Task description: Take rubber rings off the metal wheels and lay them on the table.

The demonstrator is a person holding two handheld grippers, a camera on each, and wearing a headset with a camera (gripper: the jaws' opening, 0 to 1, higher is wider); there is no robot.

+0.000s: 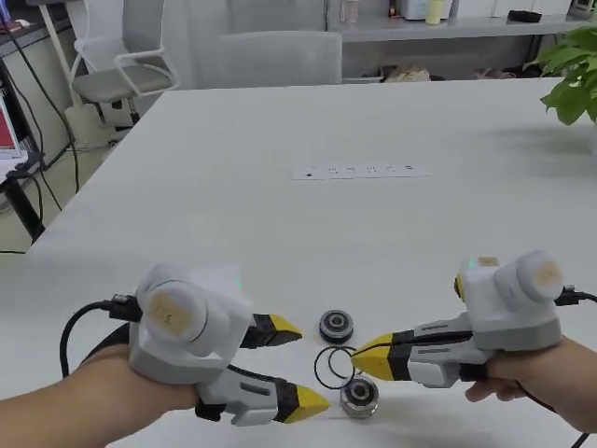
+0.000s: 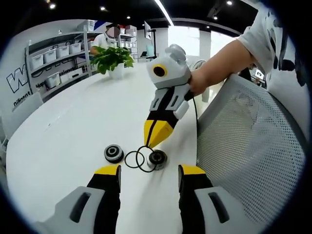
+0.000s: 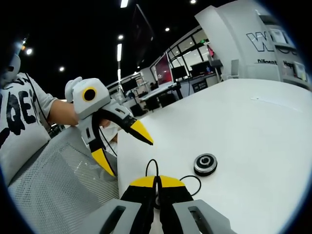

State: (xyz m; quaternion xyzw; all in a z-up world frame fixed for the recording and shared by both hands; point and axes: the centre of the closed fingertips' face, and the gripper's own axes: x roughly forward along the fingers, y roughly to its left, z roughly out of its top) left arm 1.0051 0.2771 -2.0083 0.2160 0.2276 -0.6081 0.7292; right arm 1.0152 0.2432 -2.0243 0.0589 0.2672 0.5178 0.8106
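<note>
Two small metal wheels lie near the table's front edge. The farther wheel (image 1: 336,326) (image 2: 113,153) (image 3: 205,164) still has a dark rim around it. The nearer wheel (image 1: 359,396) (image 2: 157,158) looks bare and silvery. A loose black rubber ring (image 1: 333,368) (image 2: 132,159) (image 3: 190,184) lies flat between them. My right gripper (image 1: 359,347) (image 2: 156,140) (image 3: 157,181) is shut on a second thin ring (image 3: 151,169) just above the nearer wheel. My left gripper (image 1: 297,366) (image 2: 150,171) (image 3: 124,151) stands open to the left of the wheels, with nothing between its jaws.
A flush socket strip (image 1: 359,171) sits in the middle of the white table (image 1: 280,215). A potted plant (image 1: 574,70) stands at the far right corner. Office chairs (image 1: 121,65) stand beyond the far edge, and a mesh chair back (image 2: 253,146) is close behind the front edge.
</note>
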